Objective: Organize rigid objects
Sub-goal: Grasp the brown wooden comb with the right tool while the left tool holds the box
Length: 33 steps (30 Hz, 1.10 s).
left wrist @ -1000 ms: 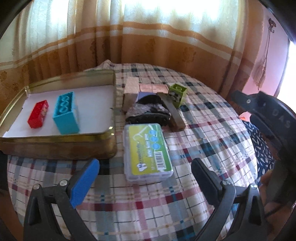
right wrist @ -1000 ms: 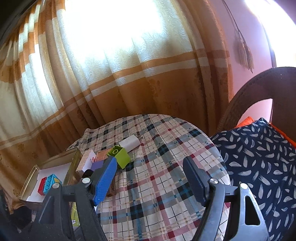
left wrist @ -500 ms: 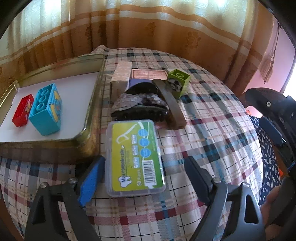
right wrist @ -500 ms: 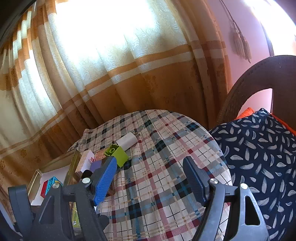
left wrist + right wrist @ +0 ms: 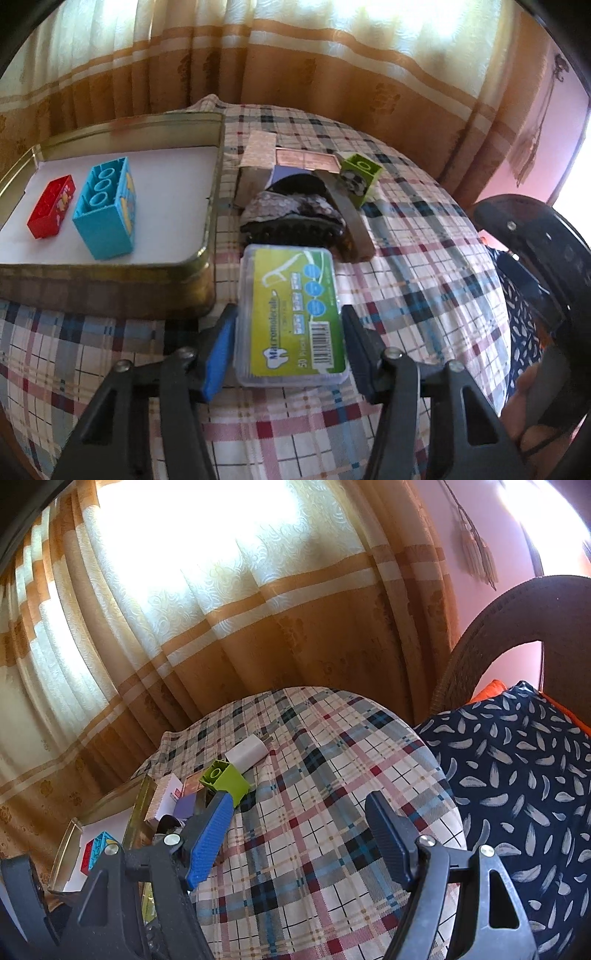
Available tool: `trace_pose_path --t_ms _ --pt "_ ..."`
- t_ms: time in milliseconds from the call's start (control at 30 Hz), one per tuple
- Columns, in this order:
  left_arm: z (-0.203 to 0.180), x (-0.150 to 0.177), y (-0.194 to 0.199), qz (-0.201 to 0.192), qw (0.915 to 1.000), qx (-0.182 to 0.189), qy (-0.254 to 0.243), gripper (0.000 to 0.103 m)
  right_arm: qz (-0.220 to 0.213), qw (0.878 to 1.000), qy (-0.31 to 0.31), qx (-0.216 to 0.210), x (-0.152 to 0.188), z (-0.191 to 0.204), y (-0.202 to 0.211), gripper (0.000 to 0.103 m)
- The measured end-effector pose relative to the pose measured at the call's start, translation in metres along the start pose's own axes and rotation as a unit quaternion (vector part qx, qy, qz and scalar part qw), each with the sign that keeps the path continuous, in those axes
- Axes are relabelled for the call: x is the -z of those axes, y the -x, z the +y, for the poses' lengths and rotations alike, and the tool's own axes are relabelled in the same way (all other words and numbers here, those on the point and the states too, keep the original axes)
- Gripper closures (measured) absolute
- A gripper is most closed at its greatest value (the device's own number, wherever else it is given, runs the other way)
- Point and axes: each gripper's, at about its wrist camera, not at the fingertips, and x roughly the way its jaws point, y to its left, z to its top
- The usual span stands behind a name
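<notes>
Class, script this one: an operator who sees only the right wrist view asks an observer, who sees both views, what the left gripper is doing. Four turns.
Operator: My view hides the left gripper. What is it doing?
Observer: The left gripper has its jaws closing on a clear box with a green label, and the pads are meeting its long sides.
Operator: Where does that box lie?
Observer: Flat on the checked cloth, right beside the near corner of the gold tray.
</notes>
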Motion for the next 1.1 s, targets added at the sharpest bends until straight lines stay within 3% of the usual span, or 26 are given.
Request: trace_pose_path --t_ms 267,300,367,533,600,733,933,1100 --pt "-0.002 0.006 0.03 -0.046 0.9984 0.028 -0.018 0.049 0.022 0.999 0.019 -0.02 0.001 0.006 -0.008 0.028" --pt "-0.002 0.005 0.037 -0.059 0.9977 0.028 -0.021 0.049 0.024 0.999 0.03 -0.026 0.001 0.011 -0.009 0.03" --pt "-0.001 0.003 0.05 -0.085 0.9958 0.02 -0.028 0.049 0.032 0.997 0.057 -0.037 0.002 0.021 -0.011 0.046" --pt "0.006 -0.005 0.072 -0.124 0.9918 0.005 -0.03 0.049 0.055 0.99 0.118 -0.05 0.008 0.049 -0.02 0.048" --pt "0.011 -0.009 0.076 -0.13 0.9913 0.001 -0.024 0.049 0.07 0.987 0.136 -0.056 0.01 0.06 -0.027 0.048" --pt "0.02 -0.011 0.077 -0.132 0.9912 -0.003 -0.015 0.049 0.111 0.981 0.148 -0.056 0.012 0.076 -0.049 0.059" --pt "0.026 -0.013 0.079 -0.134 0.991 -0.007 -0.007 0.049 0.152 0.974 0.159 -0.049 0.012 0.092 -0.083 0.061" --pt "0.033 -0.013 0.078 -0.131 0.9913 -0.009 0.003 0.049 0.16 0.973 0.162 -0.048 0.009 0.1 -0.094 0.061"
